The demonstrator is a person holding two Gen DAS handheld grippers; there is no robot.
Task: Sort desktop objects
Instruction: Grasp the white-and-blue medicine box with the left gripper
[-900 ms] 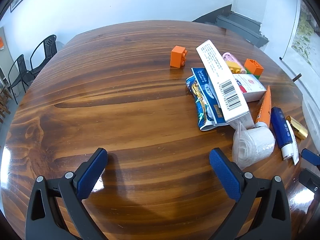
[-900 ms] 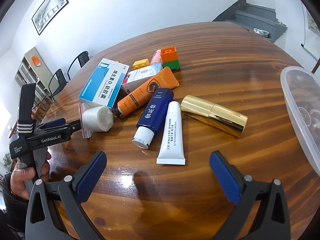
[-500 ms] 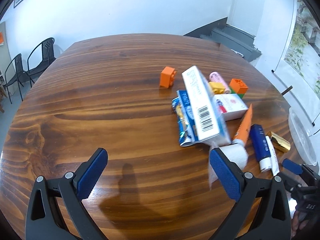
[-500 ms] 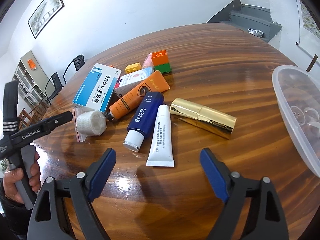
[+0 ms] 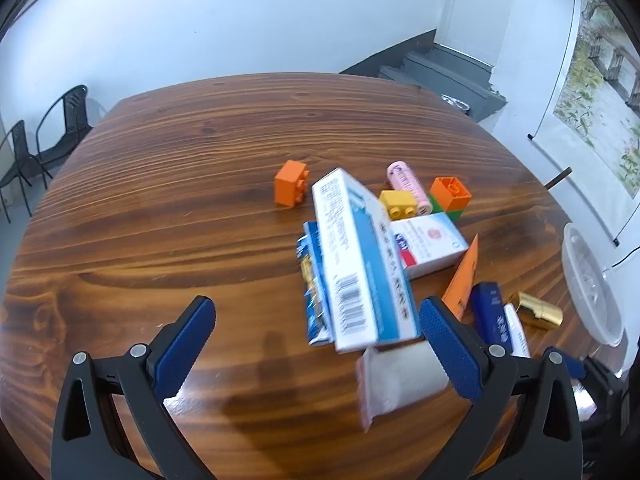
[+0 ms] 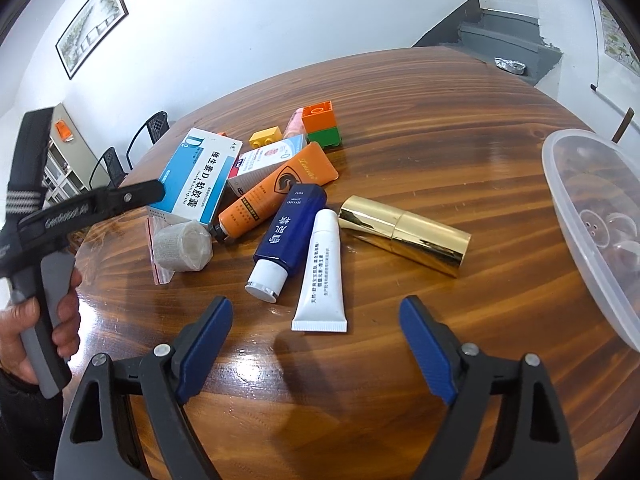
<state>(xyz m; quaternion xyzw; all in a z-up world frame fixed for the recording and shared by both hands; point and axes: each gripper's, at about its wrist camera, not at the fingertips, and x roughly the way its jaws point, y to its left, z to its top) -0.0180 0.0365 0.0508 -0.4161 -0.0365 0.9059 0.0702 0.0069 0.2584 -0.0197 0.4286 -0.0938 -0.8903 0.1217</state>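
Lying cap toward the camera, the white tube (image 6: 321,268) runs lengthwise between the right tool's (image 6: 316,334) parted, empty jaws.

The round table (image 6: 400,92) is glossy varnished wood with strong grain. The gold tube (image 6: 404,230) looks like mirror-bright metal. The white tube (image 6: 322,268), blue tube (image 6: 290,230) and orange tube (image 6: 280,188) are smooth plastic. The blue-and-white box (image 6: 196,176) is printed cardboard. The gauze roll (image 6: 182,246) is matt woven cloth in a clear bag. The bowl (image 6: 592,220) is translucent plastic.
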